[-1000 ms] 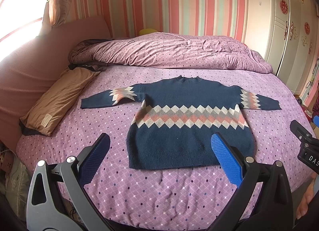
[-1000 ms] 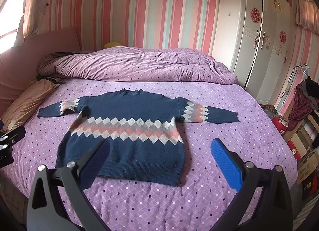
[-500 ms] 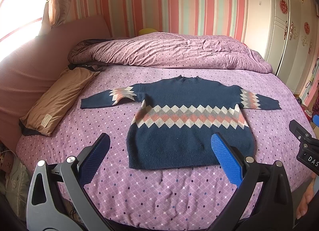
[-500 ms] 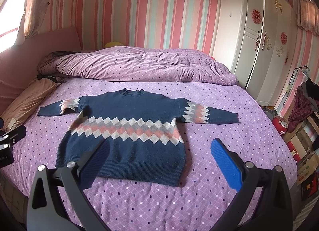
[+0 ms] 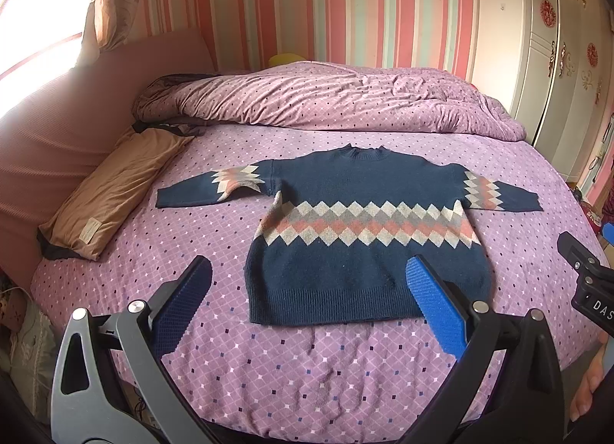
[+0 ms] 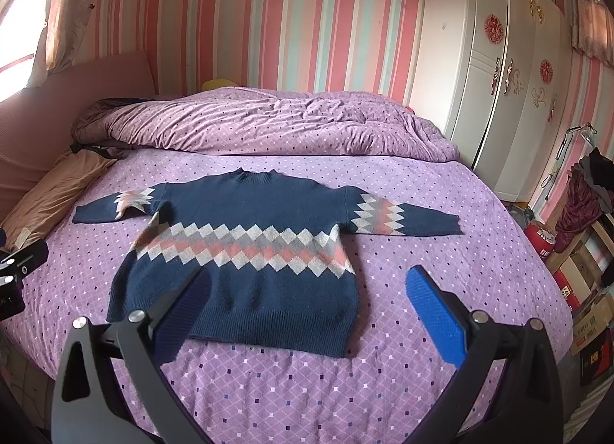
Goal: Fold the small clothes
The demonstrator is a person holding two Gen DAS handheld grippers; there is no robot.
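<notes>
A small navy sweater (image 5: 364,229) with a pink, grey and cream diamond band lies flat, front up, on the purple bed, both sleeves spread out; it also shows in the right wrist view (image 6: 245,252). My left gripper (image 5: 307,286) is open and empty, held above the bed just before the sweater's hem. My right gripper (image 6: 307,290) is open and empty, held before the hem's right corner. Neither touches the sweater.
A purple bedspread (image 5: 307,375) covers the bed. A bunched duvet (image 5: 326,102) lies at the back. A tan pillow (image 5: 111,190) lies at the left by the pink headboard. White wardrobes (image 6: 499,79) stand at the right, with boxes and clothes (image 6: 583,213) on the floor.
</notes>
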